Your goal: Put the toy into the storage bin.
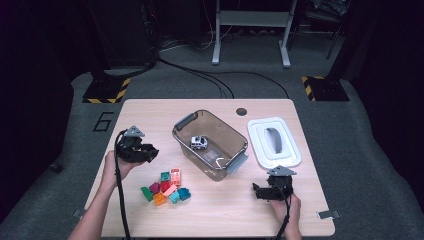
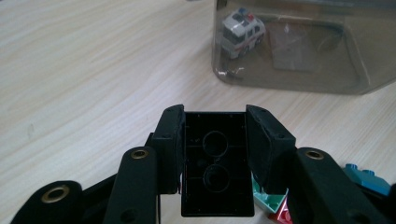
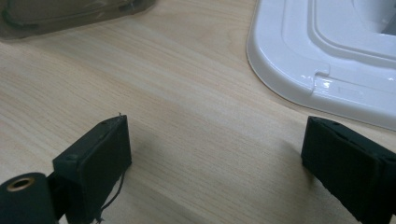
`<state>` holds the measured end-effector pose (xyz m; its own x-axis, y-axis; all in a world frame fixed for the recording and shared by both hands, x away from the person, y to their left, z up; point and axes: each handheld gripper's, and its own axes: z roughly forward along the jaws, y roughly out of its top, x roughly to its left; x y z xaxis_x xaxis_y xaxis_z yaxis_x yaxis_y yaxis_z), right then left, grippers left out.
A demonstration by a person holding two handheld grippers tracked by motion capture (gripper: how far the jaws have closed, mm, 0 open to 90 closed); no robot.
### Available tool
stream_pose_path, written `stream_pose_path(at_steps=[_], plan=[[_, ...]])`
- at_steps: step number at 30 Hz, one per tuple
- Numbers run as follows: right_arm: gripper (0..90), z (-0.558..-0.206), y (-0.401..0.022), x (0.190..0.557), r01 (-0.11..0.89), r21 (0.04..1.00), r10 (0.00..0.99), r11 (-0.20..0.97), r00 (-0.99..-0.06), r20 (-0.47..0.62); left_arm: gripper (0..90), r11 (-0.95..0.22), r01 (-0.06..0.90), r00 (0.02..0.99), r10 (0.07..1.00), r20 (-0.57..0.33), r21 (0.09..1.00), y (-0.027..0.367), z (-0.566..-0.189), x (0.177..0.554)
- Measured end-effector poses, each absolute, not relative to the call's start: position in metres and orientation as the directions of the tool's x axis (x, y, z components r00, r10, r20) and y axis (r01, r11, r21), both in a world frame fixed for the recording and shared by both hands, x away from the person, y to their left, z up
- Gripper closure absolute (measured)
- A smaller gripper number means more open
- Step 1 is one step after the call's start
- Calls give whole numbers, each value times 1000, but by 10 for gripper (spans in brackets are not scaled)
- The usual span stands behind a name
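Note:
My left gripper is raised over the left part of the table, shut on a black toy brick whose hollow underside faces the camera. The pads press on its two sides. Below and to its right lies a pile of coloured bricks; a teal one and a green one show past the jaws. A clear brown bin in the middle holds a white toy car, also seen through the bin wall. My right gripper rests low at the front right, open with bare table between its jaws.
A white lid with a grey handle lies right of the bin, just beyond my right gripper; its rim is close ahead. A dark round hole sits near the table's far edge. Cables trail from both grippers toward the front edge.

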<state>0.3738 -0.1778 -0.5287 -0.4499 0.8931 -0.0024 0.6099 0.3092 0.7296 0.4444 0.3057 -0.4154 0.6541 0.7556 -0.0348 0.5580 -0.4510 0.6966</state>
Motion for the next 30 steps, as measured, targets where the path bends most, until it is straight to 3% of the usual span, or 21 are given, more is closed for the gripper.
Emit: stream_pose_path(at_steps=[30], plan=[[75,-529,-178,374,610,730,894,309,-449,-3,590,-471,464,678,734,41,751,259,-342,490]])
